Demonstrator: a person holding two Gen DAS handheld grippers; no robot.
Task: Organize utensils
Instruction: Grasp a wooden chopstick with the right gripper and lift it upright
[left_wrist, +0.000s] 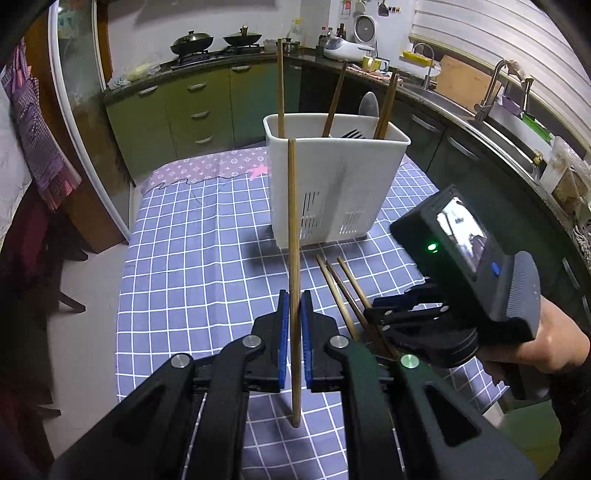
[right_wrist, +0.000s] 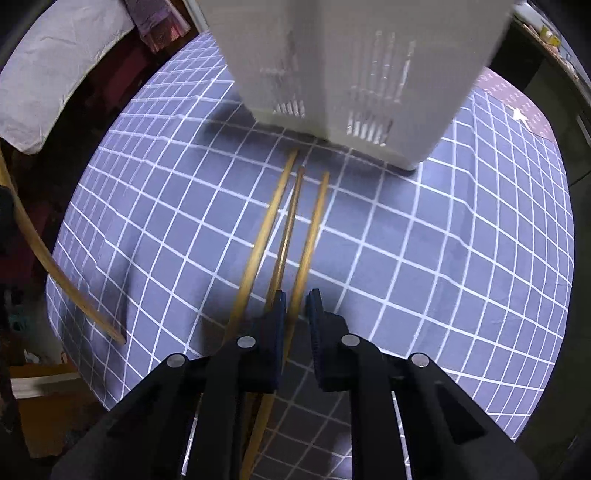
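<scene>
1. The left gripper (left_wrist: 294, 317) has its blue-padded jaws pinching a slender light wooden chopstick (left_wrist: 293, 236). The stick stands nearly upright between the pads, with its lower end projecting below the jaws toward the blue checked tablecloth (left_wrist: 192, 236).

2. The white plastic utensil caddy with slotted walls (left_wrist: 332, 177) stands ahead of the left jaws and slightly to their right. It already contains several wooden chopsticks and a dark utensil; the compartment layout cannot be determined.

3. The right gripper (right_wrist: 296, 314) points down at the cloth with its jaws spread. Three loose wooden chopsticks (right_wrist: 291, 221) lie side by side ahead of the jaws, their far tips near the caddy base. The rightmost stick passes through the gap between the pads. Contact with the pads cannot be confirmed.

4. Judged step in hand: delivery of the held stick into the caddy, with the right gripper preparing the next pick.

5. Recommended handling, left side: the operator should raise the stick until its lower end clears the rim, centre it over an open section, lower it, then release.

6. Recommended handling, right side: the operator should close on one stick only. The middle stick lies just beside the left pad and could be caught or rolled.
</scene>
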